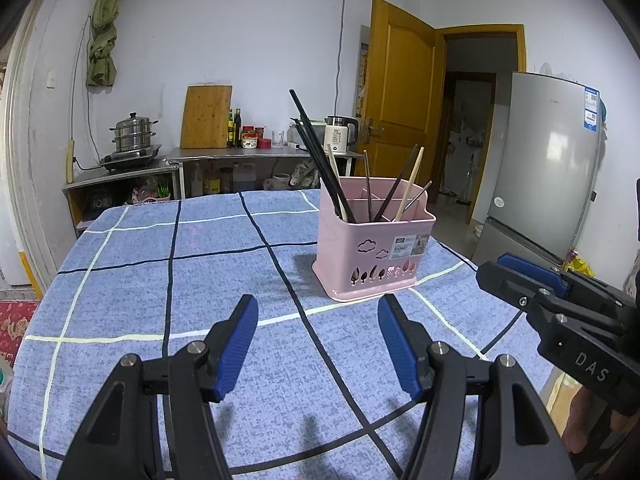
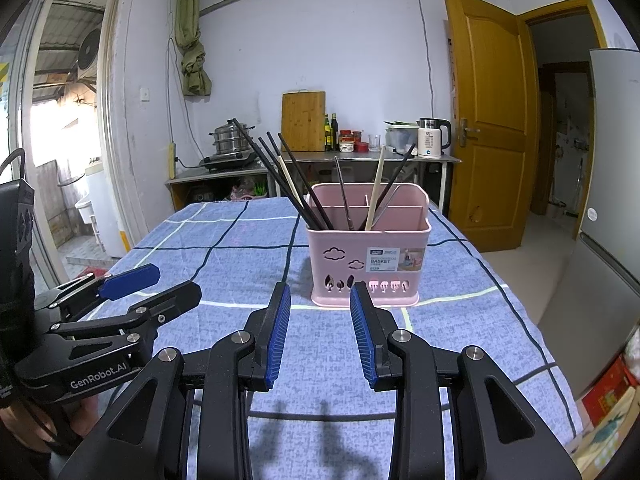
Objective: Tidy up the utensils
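Note:
A pink utensil basket [image 1: 372, 254] [image 2: 366, 264] stands on the blue checked tablecloth [image 1: 200, 280] [image 2: 224, 248], past both grippers. Several dark chopsticks [image 1: 316, 148] [image 2: 280, 176] lean out of its left side; pale wooden ones [image 1: 410, 182] [image 2: 377, 184] and a metal piece stand in its other compartments. My left gripper [image 1: 318, 306] hovers open over the cloth, nothing between its blue pads. My right gripper [image 2: 320, 292] is open too, just short of the basket, also empty. Each gripper shows at the edge of the other's view [image 1: 528, 280] [image 2: 160, 286].
A steel counter [image 2: 320, 158] along the far wall carries a steamer pot [image 2: 232, 140], a cutting board [image 2: 303, 121], bottles and a kettle [image 2: 432, 138]. A fridge [image 1: 552, 160] and an open wooden door [image 2: 492, 120] are to the right. The table edge drops off right of the basket.

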Demonstrator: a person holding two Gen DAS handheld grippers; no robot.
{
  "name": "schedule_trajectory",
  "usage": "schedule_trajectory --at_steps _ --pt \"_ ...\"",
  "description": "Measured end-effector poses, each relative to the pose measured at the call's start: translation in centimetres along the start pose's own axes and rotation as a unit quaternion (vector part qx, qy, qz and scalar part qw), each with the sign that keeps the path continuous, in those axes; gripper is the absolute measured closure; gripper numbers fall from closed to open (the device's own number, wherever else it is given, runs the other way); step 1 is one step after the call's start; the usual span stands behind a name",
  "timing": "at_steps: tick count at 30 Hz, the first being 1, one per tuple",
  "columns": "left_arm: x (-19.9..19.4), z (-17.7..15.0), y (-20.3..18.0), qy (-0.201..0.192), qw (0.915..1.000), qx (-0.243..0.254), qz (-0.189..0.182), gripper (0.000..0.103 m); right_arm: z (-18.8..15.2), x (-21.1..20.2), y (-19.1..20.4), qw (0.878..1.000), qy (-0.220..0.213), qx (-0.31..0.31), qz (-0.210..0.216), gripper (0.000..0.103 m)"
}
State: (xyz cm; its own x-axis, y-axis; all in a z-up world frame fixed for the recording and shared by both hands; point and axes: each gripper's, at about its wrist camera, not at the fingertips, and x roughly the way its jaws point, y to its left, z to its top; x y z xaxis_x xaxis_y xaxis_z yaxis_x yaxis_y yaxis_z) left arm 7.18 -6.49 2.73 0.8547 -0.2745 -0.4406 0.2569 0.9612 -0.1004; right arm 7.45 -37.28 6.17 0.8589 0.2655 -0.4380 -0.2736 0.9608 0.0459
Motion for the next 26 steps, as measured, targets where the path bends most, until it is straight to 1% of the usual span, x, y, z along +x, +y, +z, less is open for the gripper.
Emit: schedule_trajectory --at_steps 26 --pt "0.23 -0.32 -0.28 0.001 1.0000 0.003 0.001 0.038 -0.11 0.03 -0.06 1.000 0.002 0.002 0.001 0.071"
